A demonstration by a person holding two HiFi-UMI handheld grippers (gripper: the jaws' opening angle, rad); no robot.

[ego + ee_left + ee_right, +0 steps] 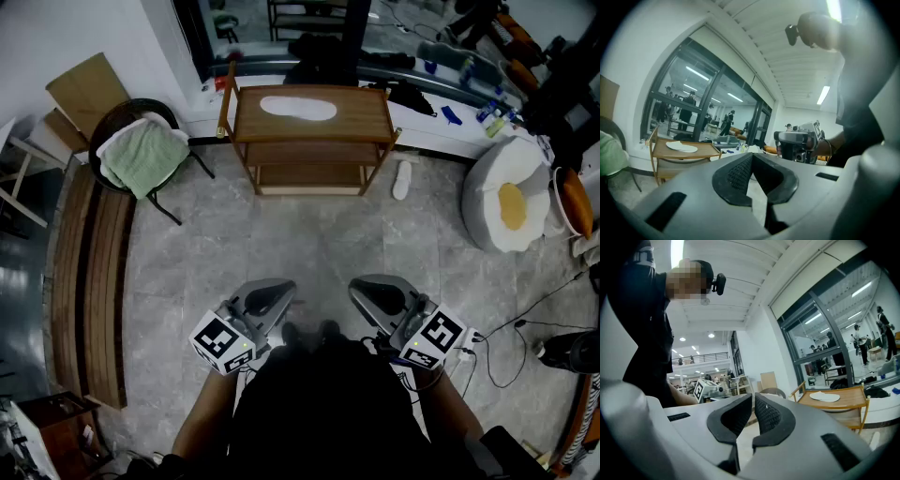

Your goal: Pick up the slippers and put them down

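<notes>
One white slipper (297,107) lies flat on the top of a wooden shelf rack (246,127) across the room. A second white slipper (402,180) lies on the tiled floor just right of the rack. Both grippers are held low and close to the person's body, far from both slippers. My left gripper (272,298) is shut with nothing in it, and my right gripper (380,292) is shut and empty too. The left gripper view has the jaw tips (751,157) meeting, with the slipper (682,146) on the rack beyond. The right gripper view shows closed tips (753,397) and the same slipper (824,397).
A round chair with a green towel (141,155) stands left of the rack. Long wooden boards (89,281) run along the left wall. A white beanbag (511,202) sits at the right, with cables (506,347) on the floor near it. Grey tiled floor lies between me and the rack.
</notes>
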